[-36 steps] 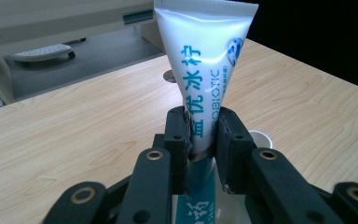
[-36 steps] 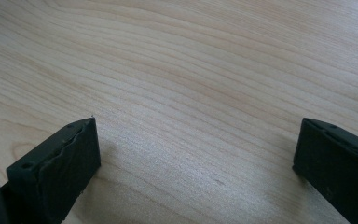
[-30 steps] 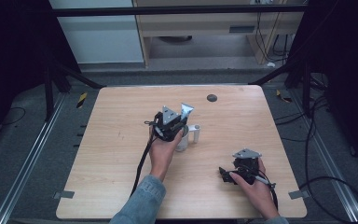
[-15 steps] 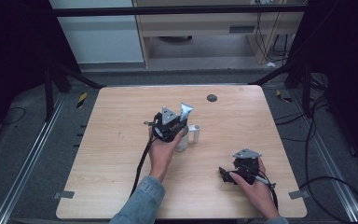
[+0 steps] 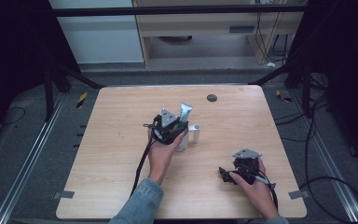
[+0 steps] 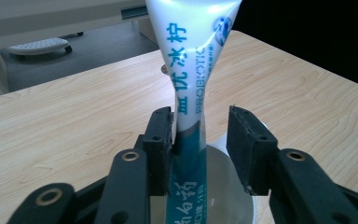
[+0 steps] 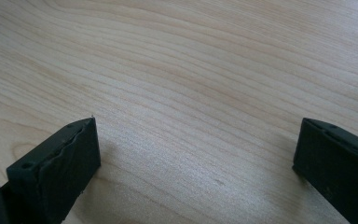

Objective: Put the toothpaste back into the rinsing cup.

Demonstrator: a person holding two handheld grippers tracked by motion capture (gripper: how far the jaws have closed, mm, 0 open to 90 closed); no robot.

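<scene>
Toothpaste tube lettering reads only between left claw pads.

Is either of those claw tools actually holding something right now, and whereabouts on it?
Nothing is gripped. The left gripper has just been opening around the toothpaste tube standing in a cup. The right gripper is open.

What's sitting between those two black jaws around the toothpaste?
The toothpaste tube stands in a cup between the just-opening left gripper jaws, touching one, gap beside the other, in the left gripper view.

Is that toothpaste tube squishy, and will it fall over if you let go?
Probably squishy: the tube narrows where the left tongs stood. It may lean but likely stays, since its lower end sits in a cup. Its glossy skin looks slippery.
</scene>
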